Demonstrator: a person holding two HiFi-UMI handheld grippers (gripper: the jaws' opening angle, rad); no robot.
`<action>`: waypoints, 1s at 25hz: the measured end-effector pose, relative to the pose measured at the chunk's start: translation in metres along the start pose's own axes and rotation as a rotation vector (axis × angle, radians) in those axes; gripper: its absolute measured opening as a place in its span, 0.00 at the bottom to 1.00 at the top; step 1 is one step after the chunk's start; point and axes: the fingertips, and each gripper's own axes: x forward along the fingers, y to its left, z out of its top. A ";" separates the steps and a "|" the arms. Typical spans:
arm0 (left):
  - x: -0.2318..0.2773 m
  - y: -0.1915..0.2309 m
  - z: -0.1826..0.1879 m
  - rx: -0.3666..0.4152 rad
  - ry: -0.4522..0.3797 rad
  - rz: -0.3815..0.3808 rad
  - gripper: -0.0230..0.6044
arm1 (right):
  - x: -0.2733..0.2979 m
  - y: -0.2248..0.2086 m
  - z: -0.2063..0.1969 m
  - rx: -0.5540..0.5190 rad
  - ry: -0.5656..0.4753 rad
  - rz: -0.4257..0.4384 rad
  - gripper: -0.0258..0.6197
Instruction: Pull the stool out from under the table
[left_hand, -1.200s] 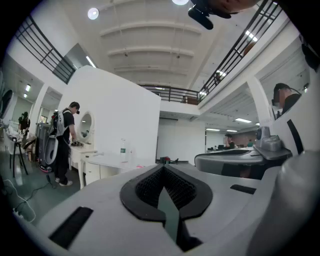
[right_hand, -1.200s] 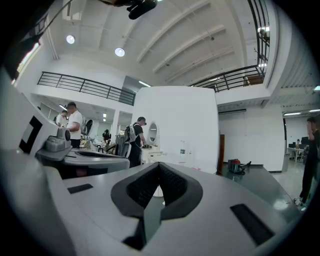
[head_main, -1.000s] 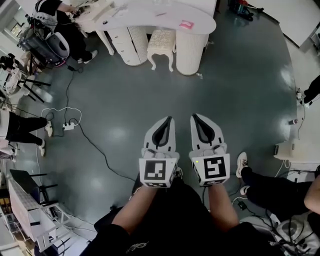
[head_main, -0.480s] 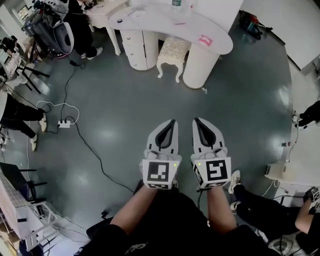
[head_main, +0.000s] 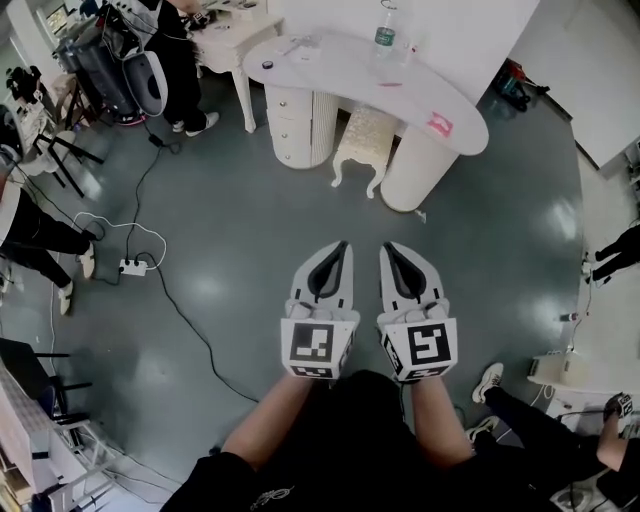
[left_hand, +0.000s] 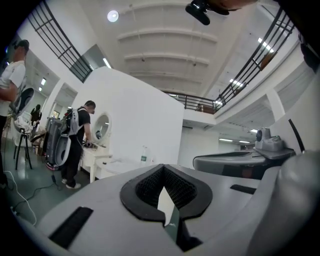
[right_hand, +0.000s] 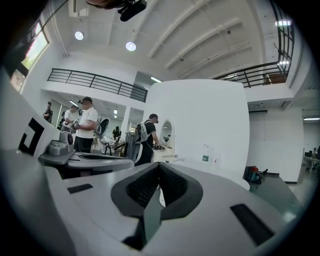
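A cream stool (head_main: 363, 145) with carved legs stands tucked under the white curved table (head_main: 330, 62), between a drawer pedestal and a round column. My left gripper (head_main: 340, 248) and right gripper (head_main: 388, 248) hang side by side in front of me, well short of the stool, both shut and empty. In the left gripper view the left gripper (left_hand: 165, 195) has its jaws together with the table (left_hand: 120, 167) far ahead. In the right gripper view the right gripper (right_hand: 157, 192) is equally closed and points toward the table (right_hand: 210, 172).
A water bottle (head_main: 384, 36) stands on the table. A power strip (head_main: 133, 266) with cables lies on the grey floor at left. A person (head_main: 175, 50) stands at a side desk at the back left; other people's legs show at left and lower right.
The table and stool have come lower and larger in the head view as I move toward them. Both grippers stay shut, held together.
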 end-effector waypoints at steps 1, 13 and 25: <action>0.003 0.008 0.001 0.000 -0.004 0.005 0.05 | 0.008 0.003 0.000 -0.002 0.000 0.007 0.05; 0.055 0.114 -0.007 0.010 0.024 0.102 0.05 | 0.133 0.022 -0.006 0.030 0.004 0.133 0.05; 0.177 0.197 0.013 0.085 0.090 0.143 0.05 | 0.291 -0.031 0.017 0.102 -0.047 0.203 0.05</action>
